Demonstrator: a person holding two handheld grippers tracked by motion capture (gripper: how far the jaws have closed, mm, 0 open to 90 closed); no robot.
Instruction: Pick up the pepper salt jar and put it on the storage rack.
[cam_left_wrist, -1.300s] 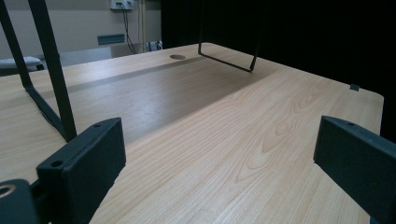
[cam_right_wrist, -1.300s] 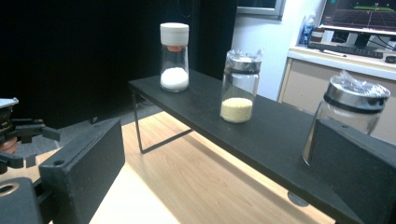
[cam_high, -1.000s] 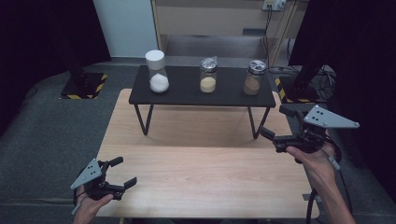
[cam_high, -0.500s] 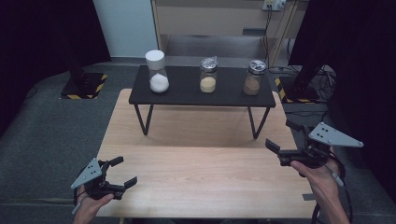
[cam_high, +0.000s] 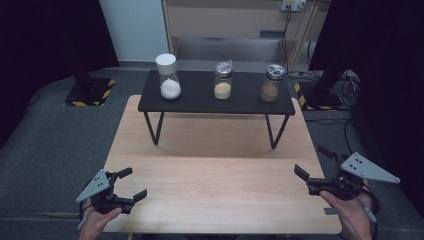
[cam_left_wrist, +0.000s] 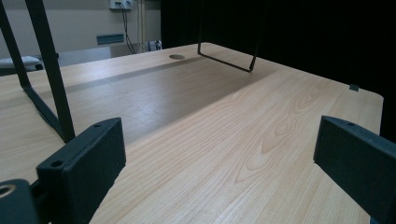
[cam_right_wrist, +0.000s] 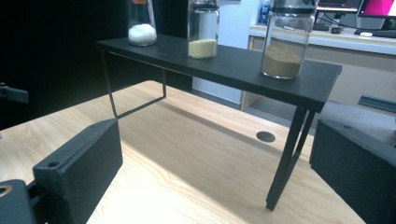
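Jars stand upright on the black shelf across the counter; the brown-filled jar lies ahead and slightly left of the right hand-held gripper, the nearer one. Both it and the left hand-held gripper have jaws apart, holding nothing.

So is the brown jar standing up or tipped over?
Standing up. The brown jar sits upright on the black shelf, lid on top, powder settled at its bottom.

I see three clear jars upright in a row on the far black shelf: the white-lidded jar of white powder at left, a yellow-grain jar in the middle, a brown-powder jar at right.
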